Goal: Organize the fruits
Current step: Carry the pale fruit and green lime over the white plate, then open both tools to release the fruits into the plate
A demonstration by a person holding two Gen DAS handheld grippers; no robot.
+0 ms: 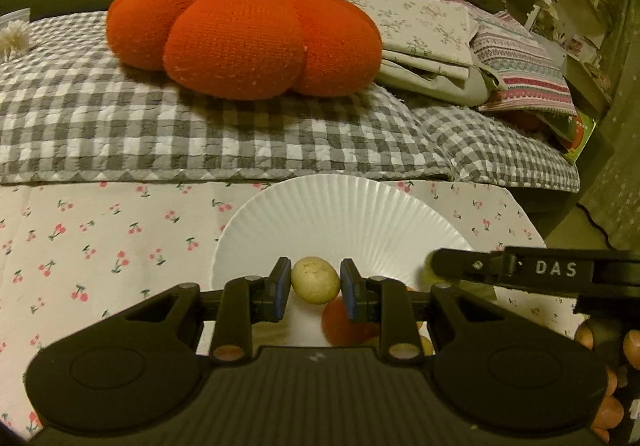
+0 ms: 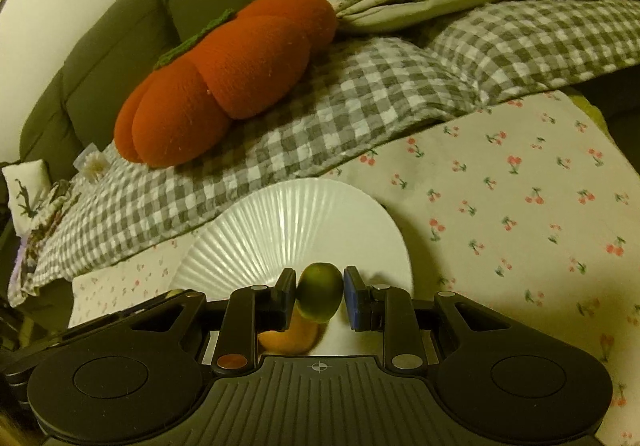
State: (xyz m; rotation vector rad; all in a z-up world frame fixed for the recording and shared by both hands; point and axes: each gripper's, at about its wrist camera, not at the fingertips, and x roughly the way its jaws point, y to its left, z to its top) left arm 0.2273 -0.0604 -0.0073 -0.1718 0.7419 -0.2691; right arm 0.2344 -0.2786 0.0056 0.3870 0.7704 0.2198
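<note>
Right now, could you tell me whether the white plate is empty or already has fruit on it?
Not empty. An orange fruit already lies on the white plate, below the pale fruit held in the left gripper.

A pale yellow fruit (image 1: 315, 279) was clamped by the left gripper (image 1: 315, 288) above the white plate (image 1: 340, 222).
</note>
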